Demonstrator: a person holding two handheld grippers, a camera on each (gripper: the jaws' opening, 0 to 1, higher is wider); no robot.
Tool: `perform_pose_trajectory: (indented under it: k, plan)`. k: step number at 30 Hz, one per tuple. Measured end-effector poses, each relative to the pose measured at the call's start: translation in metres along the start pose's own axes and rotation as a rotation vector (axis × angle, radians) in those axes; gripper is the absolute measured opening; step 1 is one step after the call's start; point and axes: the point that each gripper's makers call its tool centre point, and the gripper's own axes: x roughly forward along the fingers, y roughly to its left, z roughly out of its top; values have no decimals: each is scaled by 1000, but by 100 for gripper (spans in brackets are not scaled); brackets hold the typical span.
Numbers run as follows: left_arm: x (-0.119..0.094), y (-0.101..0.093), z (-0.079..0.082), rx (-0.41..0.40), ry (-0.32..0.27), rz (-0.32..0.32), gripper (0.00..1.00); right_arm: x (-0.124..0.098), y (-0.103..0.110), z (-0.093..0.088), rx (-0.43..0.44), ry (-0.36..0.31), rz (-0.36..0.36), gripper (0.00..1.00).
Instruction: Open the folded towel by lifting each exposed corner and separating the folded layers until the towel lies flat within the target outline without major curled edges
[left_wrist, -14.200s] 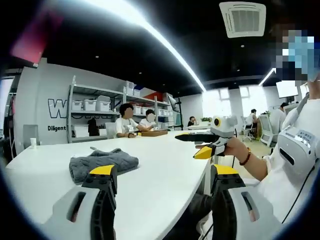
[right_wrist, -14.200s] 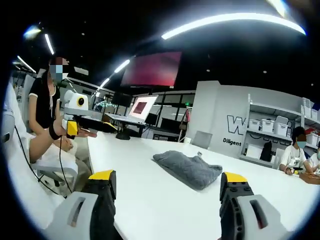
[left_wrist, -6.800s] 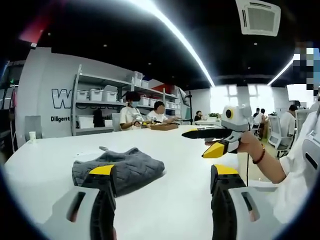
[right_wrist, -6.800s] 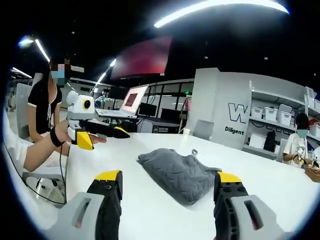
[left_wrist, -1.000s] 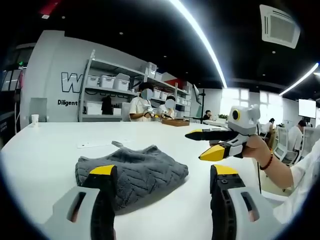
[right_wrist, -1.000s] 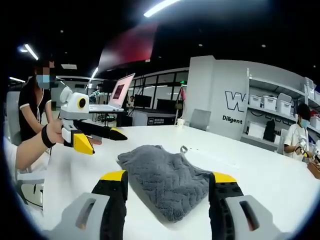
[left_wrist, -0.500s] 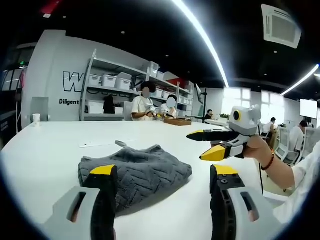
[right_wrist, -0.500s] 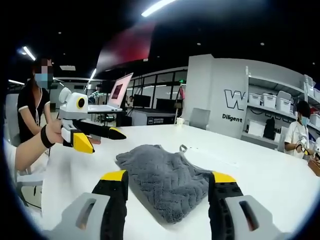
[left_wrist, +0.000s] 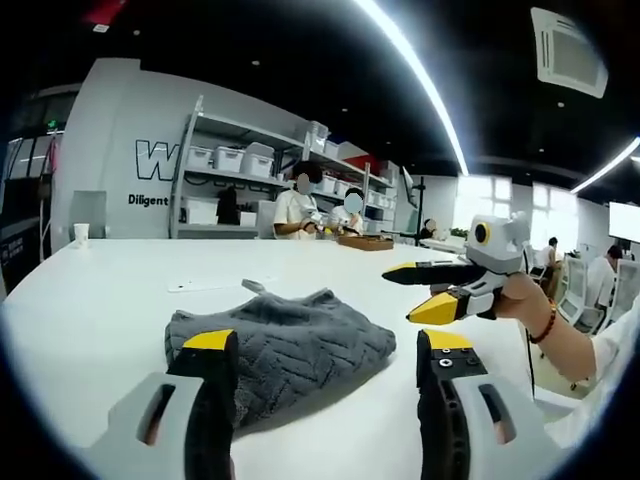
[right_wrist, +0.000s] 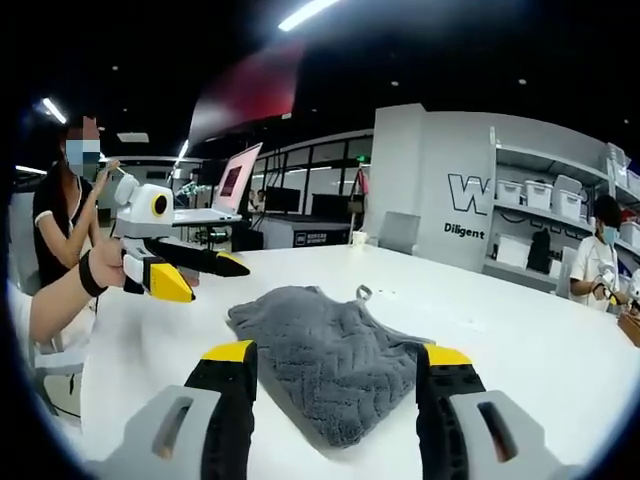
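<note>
Towel (left_wrist: 285, 350) sits folded in a grey lump on the white surface (left_wrist: 100, 300), dead ahead of both cameras — in the right gripper view it lies at twelve o'clock off the jaws, towel (right_wrist: 325, 355) still bunched, hanging loop at its far edge.

Left gripper (left_wrist: 325, 350) hovers released, jaws wide, one tip over the towel's near edge. Right gripper (right_wrist: 335, 365) is spread open too, framing the cloth. Neither grasps anything yet.

Best play, I'd judge: pick one exposed corner at the towel's edge, come in low, pinch only the top layer — not the whole stack — then lift and peel outward while the other gripper pins the rest.

Writing: the far wall reads "Diligent" under a large "W", the rest hidden by shelving (left_wrist: 250, 170) stacked with bins. No target outline that I can make out.
</note>
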Motion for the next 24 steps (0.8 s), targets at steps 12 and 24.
perform_pose_trajectory:
  k: [12,24]
  plan:
    - [2,5,0,11,12,19,71,-1,6,-3,1,11,0,62]
    - [4,16,-8,-10,45,51,71,9,2,-5,17,17,6,61]
